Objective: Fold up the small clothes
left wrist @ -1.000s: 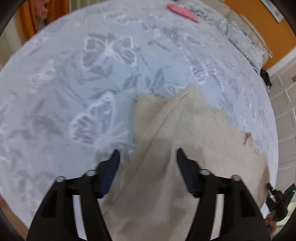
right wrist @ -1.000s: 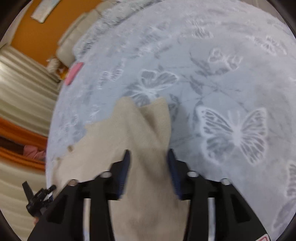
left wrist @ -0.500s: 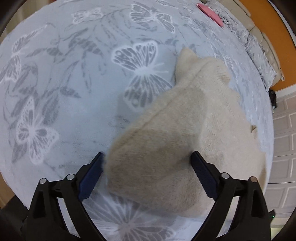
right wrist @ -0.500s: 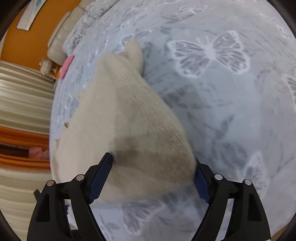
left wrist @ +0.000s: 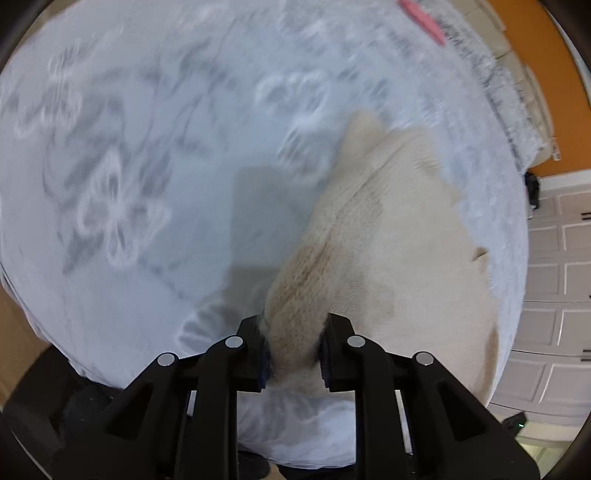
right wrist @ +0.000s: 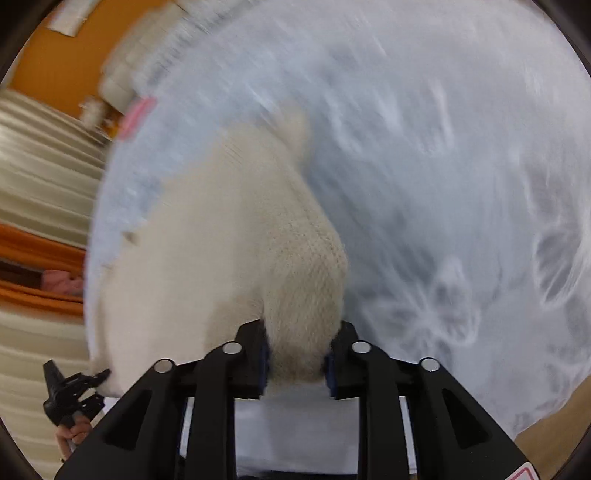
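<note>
Black plastic fingers of the left gripper (left wrist: 293, 349) fill the near edge of the left wrist view; its jaws have just been closing and now pinch a bunched fold of the cream knitted garment (left wrist: 399, 236) between the blue pads. The cloth bulges out above the pads, darker and more compressed at the pinch point. In the right wrist view, the right gripper (right wrist: 297, 356) shows the same condition: its jaws have just been closing and now clamp a rounded wad of the garment (right wrist: 236, 229), with knit texture visible just above the pads. Both grippers point steeply downward at the bed. From each pinch point the garment runs away from the camera across the bedspread (left wrist: 155, 155), which is pale blue-grey with a white and grey butterfly print; most of the cloth lies on the bedspread, ending in a narrow tip at its far end. At the lower left of the right wrist view, the other gripper appears small beside the near corner of the garment, with part of a hand (right wrist: 72, 434) below it. Farther off, a pink item (left wrist: 423, 20) lies on the bedspread near its far edge. Beyond that, an orange wall (left wrist: 546, 74) and white panelled doors (left wrist: 554, 280) are visible, and pale curtains with orange bands (right wrist: 40, 236) stand at the left of the right wrist view. Both views are motion-blurred.
</note>
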Tool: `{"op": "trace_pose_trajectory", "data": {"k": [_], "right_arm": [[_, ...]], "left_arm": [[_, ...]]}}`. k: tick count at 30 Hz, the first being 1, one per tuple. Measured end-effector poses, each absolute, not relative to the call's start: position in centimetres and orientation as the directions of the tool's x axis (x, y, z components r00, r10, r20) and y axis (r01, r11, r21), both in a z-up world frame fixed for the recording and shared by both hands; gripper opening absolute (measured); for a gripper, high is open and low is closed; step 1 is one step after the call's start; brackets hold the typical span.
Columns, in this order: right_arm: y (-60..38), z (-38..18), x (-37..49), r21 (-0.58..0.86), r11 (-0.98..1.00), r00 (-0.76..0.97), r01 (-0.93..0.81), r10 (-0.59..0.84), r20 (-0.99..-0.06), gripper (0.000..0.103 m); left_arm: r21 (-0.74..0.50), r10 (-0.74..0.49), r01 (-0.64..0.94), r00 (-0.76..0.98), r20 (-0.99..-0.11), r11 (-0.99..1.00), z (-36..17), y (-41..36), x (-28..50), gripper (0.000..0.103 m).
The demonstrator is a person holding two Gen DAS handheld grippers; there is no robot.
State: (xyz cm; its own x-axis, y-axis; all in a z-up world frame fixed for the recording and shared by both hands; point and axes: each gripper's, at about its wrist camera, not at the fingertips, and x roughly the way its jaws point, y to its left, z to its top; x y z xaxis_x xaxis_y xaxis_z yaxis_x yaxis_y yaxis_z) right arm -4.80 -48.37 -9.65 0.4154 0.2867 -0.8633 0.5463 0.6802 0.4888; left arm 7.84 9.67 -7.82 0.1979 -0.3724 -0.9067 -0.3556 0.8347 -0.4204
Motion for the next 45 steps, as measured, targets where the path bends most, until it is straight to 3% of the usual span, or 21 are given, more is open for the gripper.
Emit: {"op": "trace_pose_trajectory", "data": {"k": [2,6,8,9,10,11,17,23,34,41,45], "right_arm": [[-48.5,-9.6,-5.2,0.483,0.667,0.420,0.568,0.270,-0.867,0.037],[-48.1,-3.9,-5.8,0.310,0.764,0.431,0.566,0.046,-0.901,0.040],[-46.8,-0.5,-5.4,0.305,0.809,0.502,0.503,0.013,-0.865,0.039],[-46.2,0.6,-4.6,0.338,0.828,0.535,0.447,0.055,-0.843,0.024],[-44.6,1.4,-3.4,0.361,0.853,0.545,0.378,0.110,-0.831,0.002],[-42.7,1.8,-1.9,0.364,0.878,0.528,0.312,0.158,-0.834,0.000],[-32.6,-0.6,7.9,0.357,0.932,0.420,0.060,0.301,-0.856,0.000],[-28.5,-7.6,14.9,0.262,0.963,0.225,0.067,0.242,-0.944,0.000],[-28.2,-7.9,16.7,0.253,0.959,0.196,0.125,0.226,-0.954,0.000],[-26.6,-7.5,16.3,0.176,0.981,0.232,0.080,0.154,-0.961,0.000],[-28.1,-6.4,14.7,0.249,0.962,0.288,0.113,0.208,-0.935,0.000]], "left_arm": [[-0.414,-0.363,-0.361,0.204,-0.909,0.836,-8.5,9.4,7.5,0.019],[-0.408,-0.351,-0.319,0.221,-0.910,0.855,-8.0,9.0,7.6,0.019],[-0.403,-0.349,-0.307,0.217,-0.912,0.862,-8.1,8.8,7.8,0.019],[-0.403,-0.349,-0.305,0.218,-0.912,0.863,-8.1,8.6,7.9,0.019],[-0.402,-0.347,-0.305,0.221,-0.912,0.863,-8.1,8.6,7.9,0.019],[-0.402,-0.345,-0.306,0.224,-0.911,0.863,-8.1,8.6,7.8,0.019],[-0.405,-0.346,-0.310,0.228,-0.910,0.860,-8.4,8.5,8.1,0.020],[-0.418,-0.362,-0.307,0.224,-0.905,0.855,-8.6,8.8,7.9,0.022],[-0.399,-0.340,-0.311,0.229,-0.912,0.863,-8.8,8.2,8.6,0.021],[-0.484,-0.409,-0.172,0.343,-0.846,0.858,-2.1,5.5,8.1,0.017],[-0.486,-0.441,-0.022,0.387,-0.810,0.873,2.7,1.4,8.1,0.016]]}}
